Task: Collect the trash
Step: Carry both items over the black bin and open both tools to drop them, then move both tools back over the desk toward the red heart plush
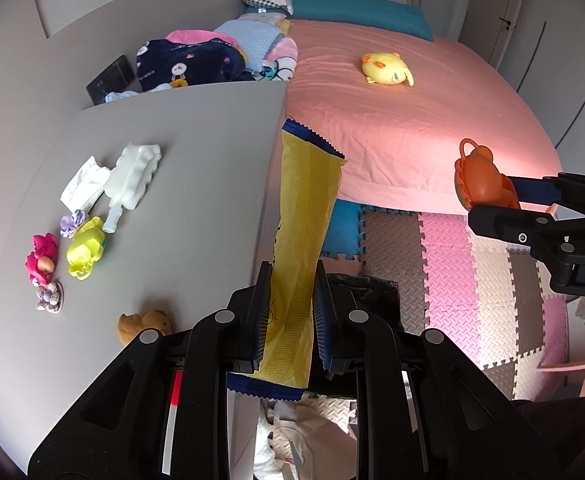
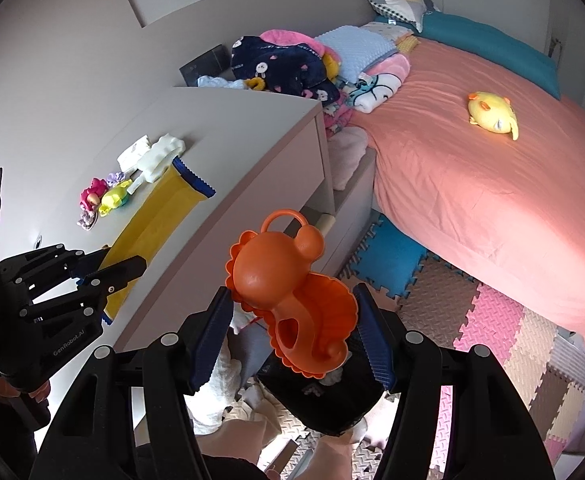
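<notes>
My left gripper (image 1: 291, 314) is shut on a long yellow wrapper with blue serrated ends (image 1: 306, 216), which sticks up past the edge of the grey desk (image 1: 196, 152). The same wrapper (image 2: 160, 208) and the left gripper (image 2: 126, 266) show at the left of the right wrist view. My right gripper (image 2: 292, 332) is shut on an orange plastic toy with a loop handle (image 2: 288, 288); that toy (image 1: 480, 178) appears at the right of the left wrist view, held over the floor mats. A black bin with a dark liner (image 2: 324, 400) sits below both grippers.
On the desk lie a white plastic piece (image 1: 134, 174), crumpled paper (image 1: 84, 182), a yellow toy (image 1: 86, 252), a pink doll (image 1: 40, 260) and a brown bear toy (image 1: 144, 322). A pink bed (image 1: 404, 120) carries a yellow plush (image 1: 386, 68). Foam mats (image 1: 452, 272) cover the floor.
</notes>
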{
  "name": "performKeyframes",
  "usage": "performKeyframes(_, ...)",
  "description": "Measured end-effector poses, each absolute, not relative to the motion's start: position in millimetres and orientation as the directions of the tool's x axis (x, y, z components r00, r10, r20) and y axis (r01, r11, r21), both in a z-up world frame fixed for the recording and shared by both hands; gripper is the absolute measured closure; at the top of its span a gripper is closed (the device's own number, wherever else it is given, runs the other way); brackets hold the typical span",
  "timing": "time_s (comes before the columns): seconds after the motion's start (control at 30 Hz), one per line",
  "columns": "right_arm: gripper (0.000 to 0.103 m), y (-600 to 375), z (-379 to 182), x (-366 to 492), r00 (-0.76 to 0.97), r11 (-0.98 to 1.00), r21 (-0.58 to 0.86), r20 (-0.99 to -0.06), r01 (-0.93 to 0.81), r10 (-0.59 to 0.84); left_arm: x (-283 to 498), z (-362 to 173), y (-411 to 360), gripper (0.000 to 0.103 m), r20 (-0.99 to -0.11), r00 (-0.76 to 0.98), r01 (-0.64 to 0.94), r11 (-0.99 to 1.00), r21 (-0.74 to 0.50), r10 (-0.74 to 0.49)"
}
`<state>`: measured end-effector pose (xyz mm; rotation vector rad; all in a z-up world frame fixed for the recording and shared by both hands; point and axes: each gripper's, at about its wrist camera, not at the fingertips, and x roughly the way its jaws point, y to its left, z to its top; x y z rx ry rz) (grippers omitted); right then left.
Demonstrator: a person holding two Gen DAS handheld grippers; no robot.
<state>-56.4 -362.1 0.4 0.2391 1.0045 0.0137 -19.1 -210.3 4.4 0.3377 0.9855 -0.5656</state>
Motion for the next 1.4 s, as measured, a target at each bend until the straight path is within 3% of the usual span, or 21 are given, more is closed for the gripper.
performKeyframes(0.93, 0.040, -417.5, -18.5, -99.0, 0.498, 0.952, 0.203, -0.865, 0.229, 0.065, -43.5, -23.6, -284.5, 0.083, -0.900, 0.265, 0.753, 0.657, -0.031, -0.347)
performKeyframes(1.0, 0.038, -419.4, -22.0, -99.2, 0.487, 0.952, 0.205, -0.871, 0.229, 0.071, -43.7, -31.7, -285.9, 0.068, -0.913, 0.250, 0.761, 0.648, -0.021, -0.323)
performKeyframes(1.03, 0.036, -421.5, -23.4, -99.8, 0.486, 0.949, 0.209, -0.871, 0.236, 0.071, -43.8, -35.4, -285.7, 0.028, -0.918, 0.256, 0.760, 0.650, -0.004, -0.304)
performKeyframes(1.07, 0.031, -423.6, -24.3, -101.1, 0.487, 0.946, 0.212, -0.870, 0.243, 0.070, -44.3, -38.1, -284.5, 0.007, -0.920, 0.274, 0.753, 0.658, 0.023, -0.281)
performKeyframes(1.4, 0.029, -430.8, -26.7, -100.8, 0.495, 0.936, 0.223, -0.867, 0.273, 0.062, -39.4, -42.0, -270.9, 0.007, -0.923, 0.307, 0.717, 0.694, 0.065, -0.231)
